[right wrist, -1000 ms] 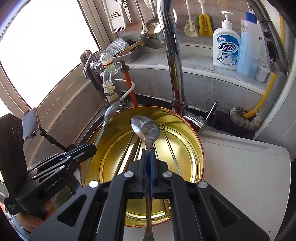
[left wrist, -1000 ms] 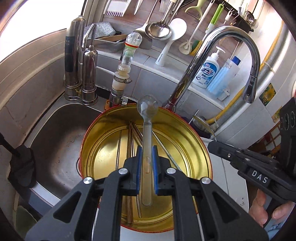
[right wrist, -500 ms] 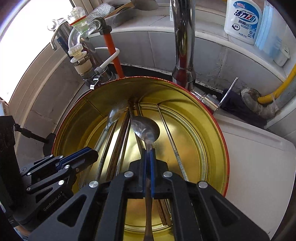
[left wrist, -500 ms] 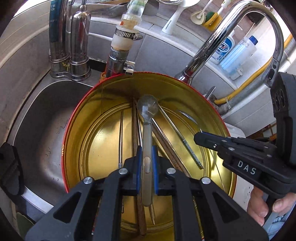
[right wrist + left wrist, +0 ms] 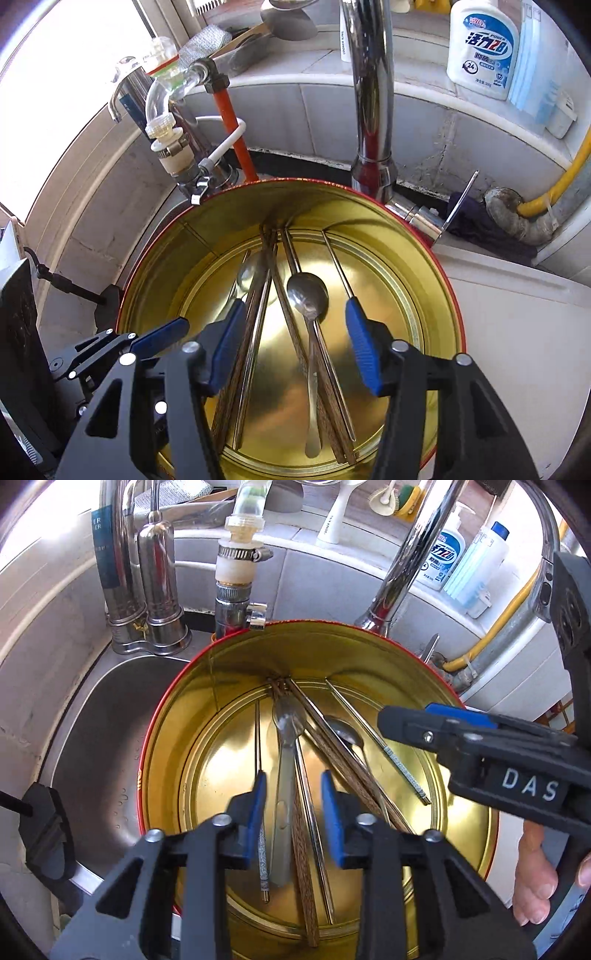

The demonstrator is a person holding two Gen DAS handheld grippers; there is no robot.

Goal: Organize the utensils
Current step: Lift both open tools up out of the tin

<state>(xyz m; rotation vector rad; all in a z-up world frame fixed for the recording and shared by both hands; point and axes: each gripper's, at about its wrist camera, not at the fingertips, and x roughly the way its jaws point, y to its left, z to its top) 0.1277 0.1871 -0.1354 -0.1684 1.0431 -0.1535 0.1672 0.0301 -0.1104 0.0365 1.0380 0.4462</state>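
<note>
Two sets of black tongs, left and right, hang with jaws opening and empty over the round gold tin at frame centre, where steel spoons and chopsticks lie.

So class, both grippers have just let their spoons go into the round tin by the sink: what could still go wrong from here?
1. The left gripper is opening low inside the gold tin; pulling out carelessly could snag the chopsticks or the rim.
2. The right gripper, also opening, straddles its spoon; a pad might drag it.
3. The tin sits beside the sink, so a knock could tip it in.
</note>
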